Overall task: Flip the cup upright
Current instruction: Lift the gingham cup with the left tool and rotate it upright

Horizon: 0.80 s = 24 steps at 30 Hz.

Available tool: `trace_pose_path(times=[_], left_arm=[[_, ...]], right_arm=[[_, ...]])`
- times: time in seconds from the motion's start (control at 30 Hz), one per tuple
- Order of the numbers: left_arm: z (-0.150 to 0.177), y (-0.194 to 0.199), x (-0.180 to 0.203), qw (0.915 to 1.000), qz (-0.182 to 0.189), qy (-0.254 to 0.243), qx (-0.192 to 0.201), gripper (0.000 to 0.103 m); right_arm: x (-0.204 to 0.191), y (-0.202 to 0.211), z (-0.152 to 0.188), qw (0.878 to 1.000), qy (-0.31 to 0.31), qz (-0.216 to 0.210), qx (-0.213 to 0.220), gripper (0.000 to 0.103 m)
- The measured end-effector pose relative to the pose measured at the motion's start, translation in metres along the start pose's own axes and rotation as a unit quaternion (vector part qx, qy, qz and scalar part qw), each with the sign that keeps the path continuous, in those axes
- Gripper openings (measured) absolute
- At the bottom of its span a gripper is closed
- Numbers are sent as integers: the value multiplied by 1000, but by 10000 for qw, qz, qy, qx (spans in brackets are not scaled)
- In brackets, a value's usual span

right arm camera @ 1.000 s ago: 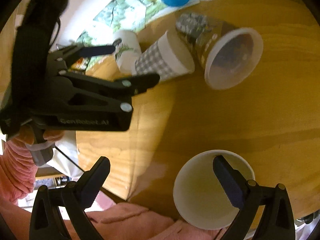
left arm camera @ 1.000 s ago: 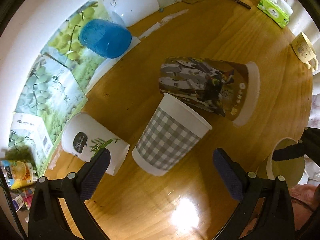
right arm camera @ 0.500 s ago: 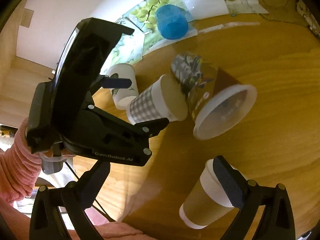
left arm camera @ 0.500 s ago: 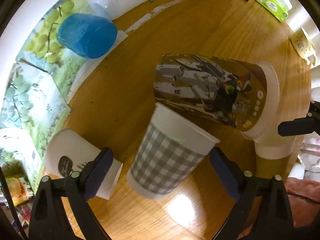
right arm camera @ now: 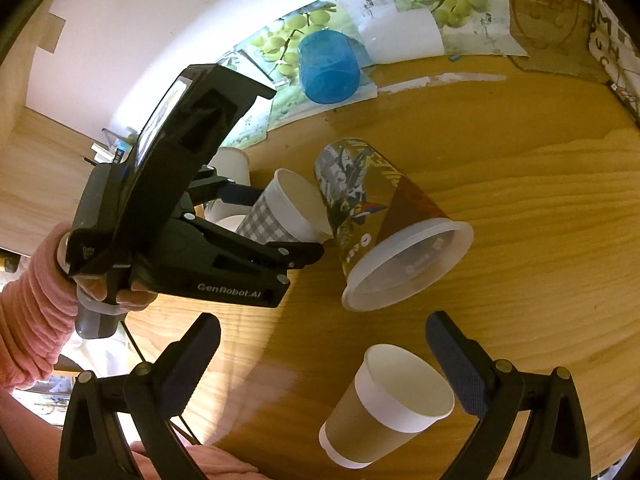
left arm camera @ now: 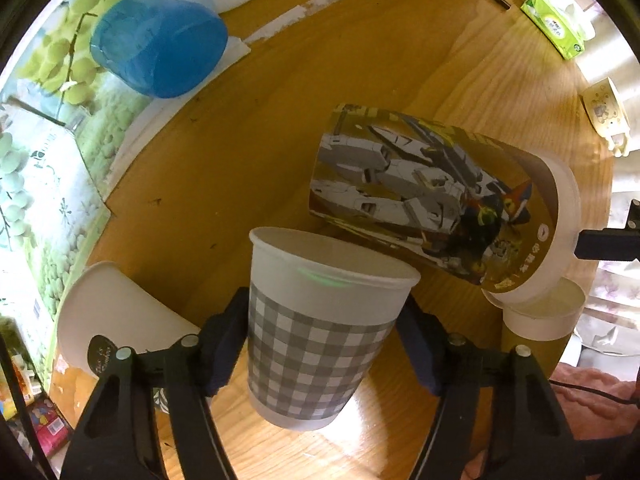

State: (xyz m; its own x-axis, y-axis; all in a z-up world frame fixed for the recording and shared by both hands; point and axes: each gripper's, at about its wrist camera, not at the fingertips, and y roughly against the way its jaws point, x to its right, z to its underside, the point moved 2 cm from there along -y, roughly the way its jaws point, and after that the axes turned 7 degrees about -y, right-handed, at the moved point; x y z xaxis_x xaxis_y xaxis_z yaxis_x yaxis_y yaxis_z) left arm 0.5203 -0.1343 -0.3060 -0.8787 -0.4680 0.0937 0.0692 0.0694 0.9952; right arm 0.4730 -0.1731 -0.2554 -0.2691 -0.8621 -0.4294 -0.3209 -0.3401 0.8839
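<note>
A grey checked paper cup sits between the fingers of my left gripper, which is shut on its sides; its mouth points away. It also shows in the right wrist view, held by the left gripper. A large printed cup lies on its side just beyond it, also in the right wrist view. My right gripper is open and empty above a brown cup that stands upright near the table's front edge.
A white cup lies on its side at the left. A blue cup lies by the grape-print boxes at the back. A green tissue pack and a small mug are at the far right of the wooden table.
My left gripper moved in around the checked cup and shut on it. My right gripper let go of the brown cup and drew back from it; that cup now stands upright.
</note>
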Motion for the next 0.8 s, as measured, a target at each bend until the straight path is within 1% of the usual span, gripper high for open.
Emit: trace_pose_path(times=[0.1, 0.33, 0.47, 0.67, 0.8], left_arm=[[-4, -4, -6, 9999, 126, 55, -10, 73], [-9, -10, -20, 9995, 250, 173, -20, 71], [-13, -16, -34, 9983, 437, 382, -78, 70], [-2, -17, -51, 9963, 556, 650, -81, 69], [7, -16, -65, 9931, 749, 900, 12, 69]], right_arm=[[0, -2, 1, 10000, 4, 31, -27, 103], [-2, -3, 2, 9997, 166, 199, -26, 103], [-5, 1, 4, 9993, 260, 275, 51, 103], [-7, 10, 7, 9987, 290, 370, 217, 103], [-10, 17, 10, 9981, 232, 424, 370, 103]])
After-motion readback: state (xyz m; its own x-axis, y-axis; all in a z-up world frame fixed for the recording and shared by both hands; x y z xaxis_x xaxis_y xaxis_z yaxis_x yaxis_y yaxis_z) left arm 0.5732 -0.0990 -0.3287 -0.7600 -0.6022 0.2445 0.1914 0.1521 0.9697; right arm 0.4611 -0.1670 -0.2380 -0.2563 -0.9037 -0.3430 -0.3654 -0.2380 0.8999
